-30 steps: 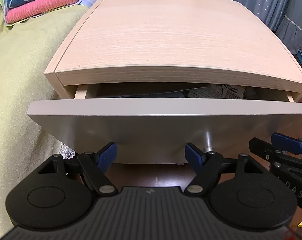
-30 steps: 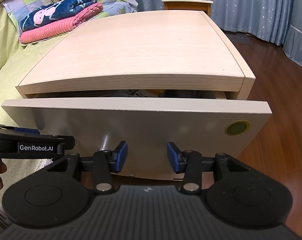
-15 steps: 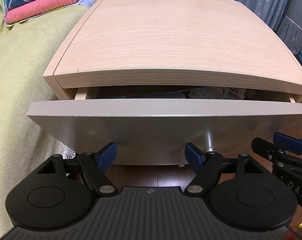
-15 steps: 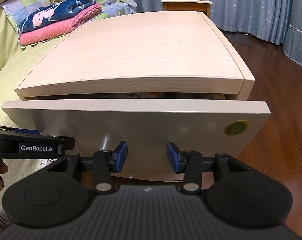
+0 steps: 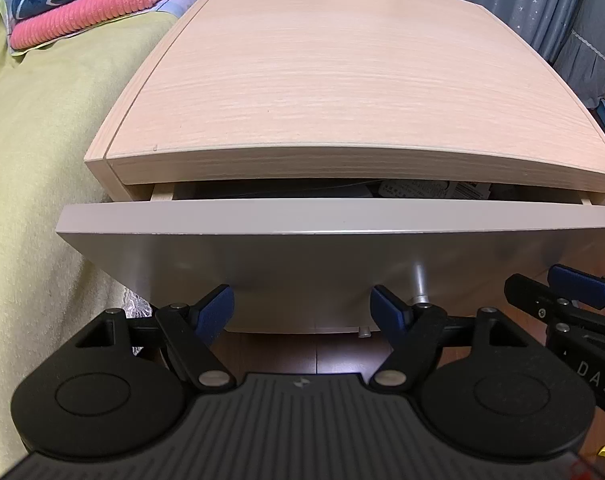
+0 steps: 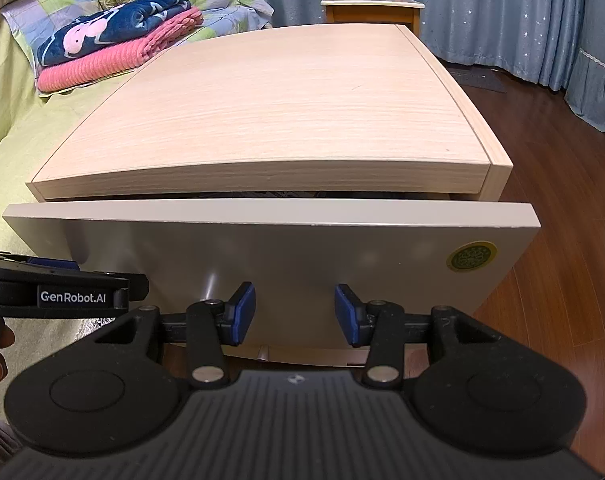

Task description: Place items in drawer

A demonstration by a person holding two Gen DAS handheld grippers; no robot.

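1. Both grippers sit low before the drawer front: my left gripper has its blue pads spread and holds nothing.
2. My right gripper is likewise spread, empty.
3. I see the drawer only slightly pulled out of the nightstand, with printed packets visible inside through the gap.
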